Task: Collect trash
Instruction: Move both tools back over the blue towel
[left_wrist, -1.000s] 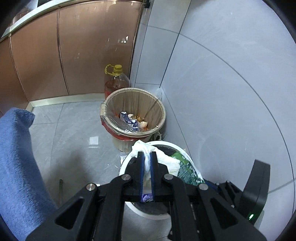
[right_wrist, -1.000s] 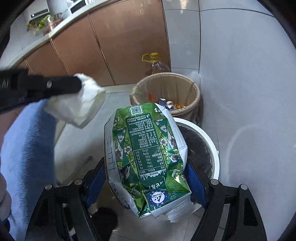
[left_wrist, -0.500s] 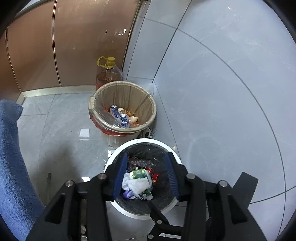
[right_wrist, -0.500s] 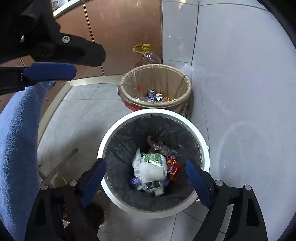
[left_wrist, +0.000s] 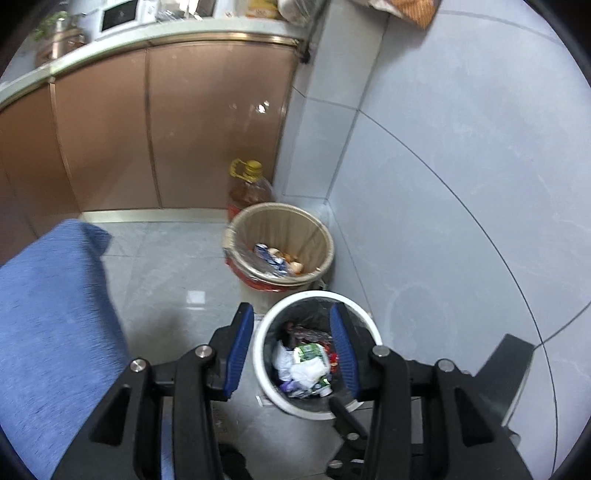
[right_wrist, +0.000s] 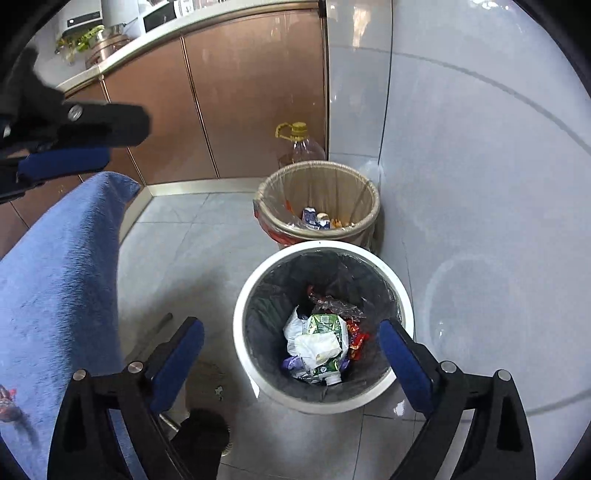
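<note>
1. A blue cloth (right_wrist: 62, 280) fills the left side of both wrist views, draped over something beside the tiled floor (right_wrist: 184, 236).
2. The left gripper (left_wrist: 291, 345) hangs above the floor and the left rim of the white bin, its blue pads (left_wrist: 240, 347) standing well apart with nothing between them; its jaws have just been opening. In the right wrist view it enters from the upper left, above the cloth.
3. The white bin (right_wrist: 258, 280), lined with a black bag, stands on the floor close to the grey tiled wall (right_wrist: 480, 184).
4. Inside the bin lies the trash: a green-and-white carton (right_wrist: 327, 325), a crumpled white tissue (right_wrist: 317, 345) on top of it, and red wrappers (right_wrist: 356, 338) just to its right.
5. Beyond it, touching or nearly touching its far rim, stands a tan bin (right_wrist: 319, 177) with a clear liner and some scraps at the bottom.
6. A yellow-capped oil bottle (right_wrist: 301, 147) stands behind the tan bin, against the copper-coloured cabinet doors (right_wrist: 251, 92).
7. The right gripper (right_wrist: 291, 343) is spread very wide and empty, framing the white bin; its jaws have just been opening.
</note>
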